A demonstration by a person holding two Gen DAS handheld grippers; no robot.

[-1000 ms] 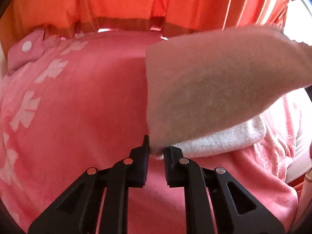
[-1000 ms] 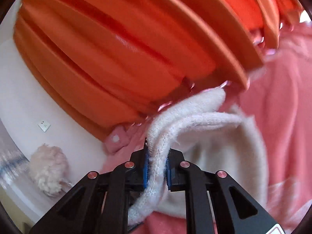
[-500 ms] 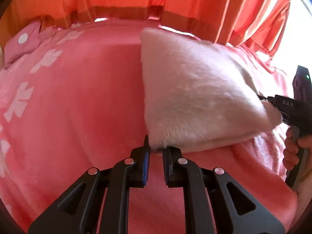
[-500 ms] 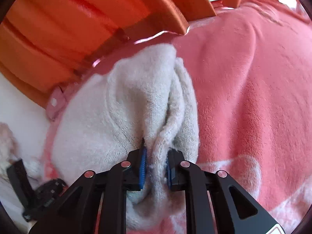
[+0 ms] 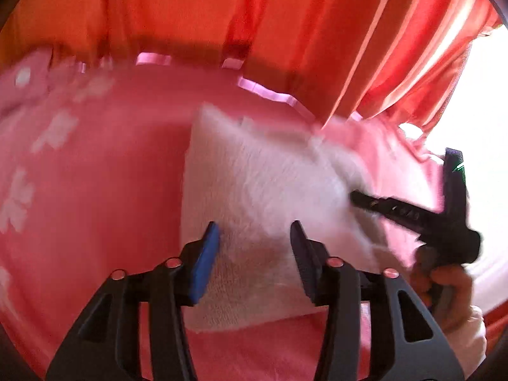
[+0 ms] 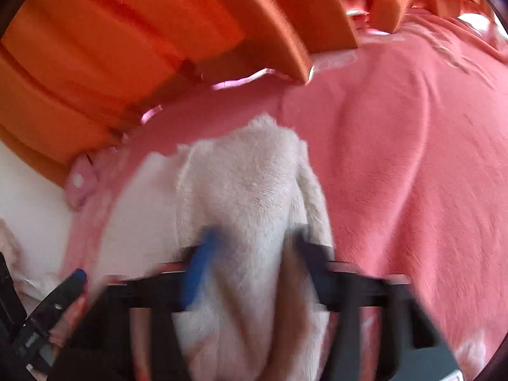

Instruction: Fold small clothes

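A small fluffy white garment lies folded on the pink blanket. My left gripper is open, its jaws spread apart just above the garment's near edge, holding nothing. In the right wrist view the same white garment lies bunched between the spread jaws of my right gripper, which is open and blurred by motion. The right gripper also shows in the left wrist view, at the garment's right edge.
Orange curtains hang behind the bed. The pink blanket has white flower prints at the left. A pink cloth with a white dot lies at the blanket's far left corner. The left gripper's body shows at the lower left.
Both grippers have opened and let go of the white garment, which now lies folded on the blanket. The right gripper is still in motion.
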